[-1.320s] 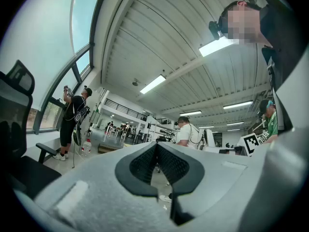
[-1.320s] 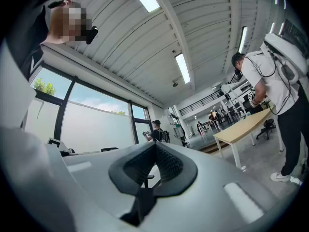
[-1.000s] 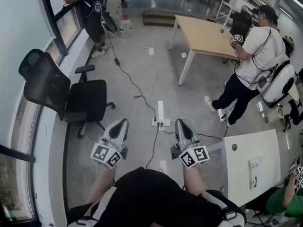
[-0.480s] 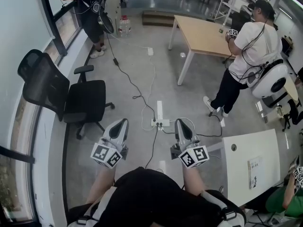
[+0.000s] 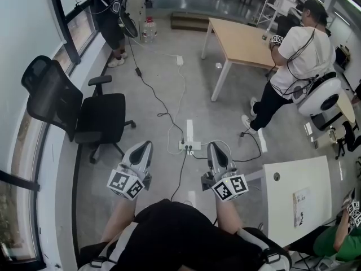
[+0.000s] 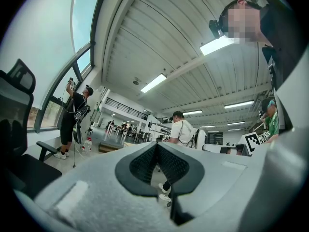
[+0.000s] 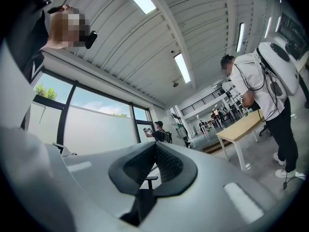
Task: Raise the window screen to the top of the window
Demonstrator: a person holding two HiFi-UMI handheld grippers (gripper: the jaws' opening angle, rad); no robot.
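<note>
I'm holding the left gripper [image 5: 143, 147] and right gripper [image 5: 215, 147] either side of the power strip [image 5: 190, 146], fingers [image 6: 145, 163] pressed together, empty.

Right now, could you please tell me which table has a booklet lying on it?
The white table beside the right gripper; the wooden table farther off shows none.

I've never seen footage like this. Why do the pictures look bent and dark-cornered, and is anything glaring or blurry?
Head view: sharp and evenly lit, though the window frame bows from the wide lens. Left gripper view: round black border, ceiling light glares white, the close left gripper looks soft. Right gripper view: same border, bright window washed out.
</note>
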